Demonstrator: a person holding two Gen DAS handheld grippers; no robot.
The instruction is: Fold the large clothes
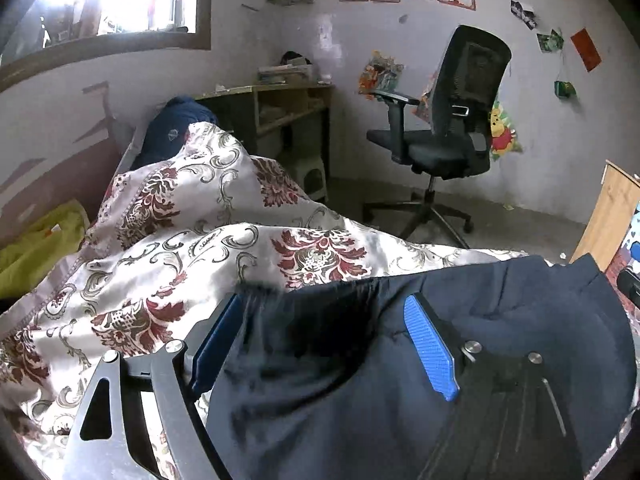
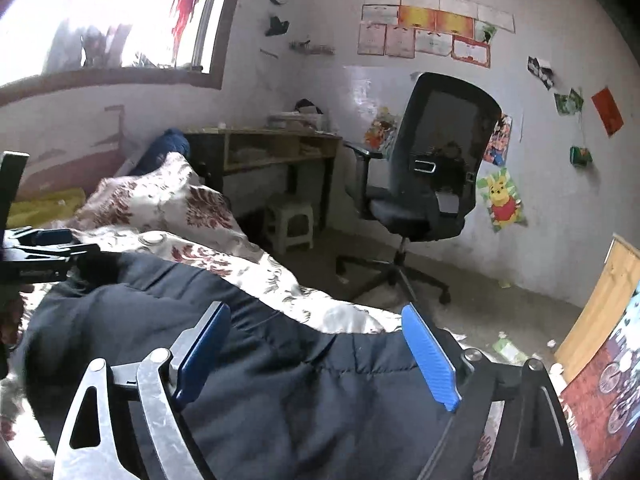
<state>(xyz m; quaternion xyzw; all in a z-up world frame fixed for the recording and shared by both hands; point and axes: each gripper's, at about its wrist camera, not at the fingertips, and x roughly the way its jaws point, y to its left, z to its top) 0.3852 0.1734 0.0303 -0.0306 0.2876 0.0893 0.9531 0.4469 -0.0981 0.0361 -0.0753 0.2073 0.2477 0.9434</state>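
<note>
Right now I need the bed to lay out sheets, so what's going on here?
A person is folding a dark navy garment on the bed, working with a handheld gripper in each hand. The garment lies on a floral bedspread. Both the left gripper and the right gripper are open, jaws spread wide over the cloth with nothing pinched. The left gripper also shows at the left edge of the right wrist view. An office chair stands beyond the bed.

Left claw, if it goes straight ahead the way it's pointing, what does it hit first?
Most likely the dark navy garment lying between its open fingers on the floral red-and-cream bedspread. The left claw angles downward, though depth is unclear.
</note>
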